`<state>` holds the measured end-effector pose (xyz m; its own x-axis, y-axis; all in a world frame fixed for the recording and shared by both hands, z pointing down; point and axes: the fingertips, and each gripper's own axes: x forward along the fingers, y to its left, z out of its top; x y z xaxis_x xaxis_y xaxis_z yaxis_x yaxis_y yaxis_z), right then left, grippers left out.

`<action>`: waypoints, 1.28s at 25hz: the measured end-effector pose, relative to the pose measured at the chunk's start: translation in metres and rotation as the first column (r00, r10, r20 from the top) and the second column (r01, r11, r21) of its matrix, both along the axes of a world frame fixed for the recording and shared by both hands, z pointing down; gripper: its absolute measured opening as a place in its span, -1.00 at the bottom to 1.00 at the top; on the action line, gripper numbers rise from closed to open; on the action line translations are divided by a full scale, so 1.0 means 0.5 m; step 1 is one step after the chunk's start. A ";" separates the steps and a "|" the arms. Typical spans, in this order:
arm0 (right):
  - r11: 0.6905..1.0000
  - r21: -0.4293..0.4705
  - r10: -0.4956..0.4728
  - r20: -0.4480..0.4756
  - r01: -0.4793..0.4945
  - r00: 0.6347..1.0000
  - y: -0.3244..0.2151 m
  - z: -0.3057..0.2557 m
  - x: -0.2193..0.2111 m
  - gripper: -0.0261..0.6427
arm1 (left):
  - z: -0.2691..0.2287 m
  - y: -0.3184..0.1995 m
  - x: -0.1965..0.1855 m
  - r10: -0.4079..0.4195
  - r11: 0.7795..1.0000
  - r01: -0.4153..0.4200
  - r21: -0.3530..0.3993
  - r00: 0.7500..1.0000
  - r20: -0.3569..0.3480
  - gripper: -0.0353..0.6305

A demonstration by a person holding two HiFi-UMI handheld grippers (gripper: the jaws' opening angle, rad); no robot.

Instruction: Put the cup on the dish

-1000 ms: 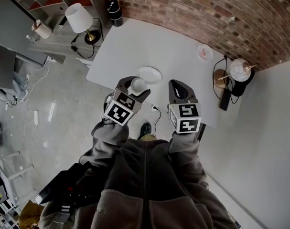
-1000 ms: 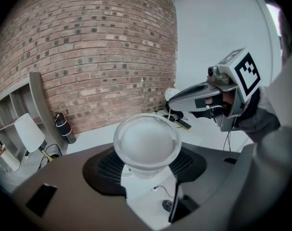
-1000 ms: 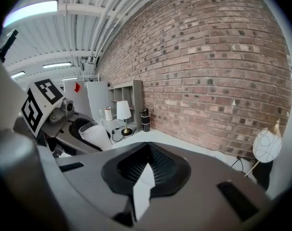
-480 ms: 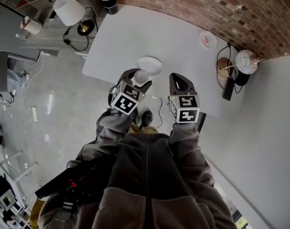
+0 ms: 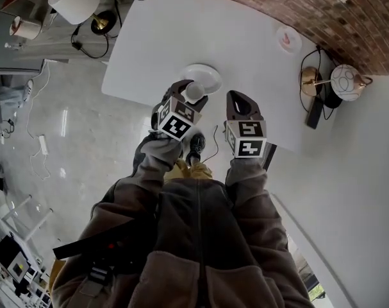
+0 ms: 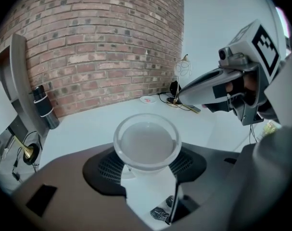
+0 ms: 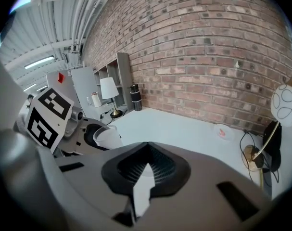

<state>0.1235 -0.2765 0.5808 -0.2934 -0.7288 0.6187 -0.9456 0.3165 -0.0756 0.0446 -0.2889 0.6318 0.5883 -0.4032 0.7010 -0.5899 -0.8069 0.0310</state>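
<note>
My left claw (image 5: 186, 97) is clamping the pale cup (image 6: 146, 142) upright, hovering at the near rim of the white dish (image 5: 209, 74) on the table (image 5: 252, 63); my right claw (image 7: 146, 153) is hanging alongside, jaws pinched together, empty.

Bright, even light from pale ceiling strip lights (image 7: 39, 61); shadows are faint on the white rectangular table (image 5: 245, 43). Wide-angle lenses bow the red brick wall (image 6: 97, 42) and blacken the corners. The frosted translucent cup (image 6: 146, 143), near the lens, reads soft.
</note>
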 end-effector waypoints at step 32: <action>0.990 -0.140 0.017 -0.010 -0.018 1.000 -0.033 0.193 0.019 -0.92 | 0.262 -0.090 0.050 0.019 1.000 -0.018 -0.021 0.998 0.054 -0.12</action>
<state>0.1330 -0.2928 0.6773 -0.2754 -0.6397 0.7175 -0.9517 0.2867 -0.1097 0.0699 -0.3337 0.7629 0.5569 -0.3779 0.7397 -0.5759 -0.8174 0.0160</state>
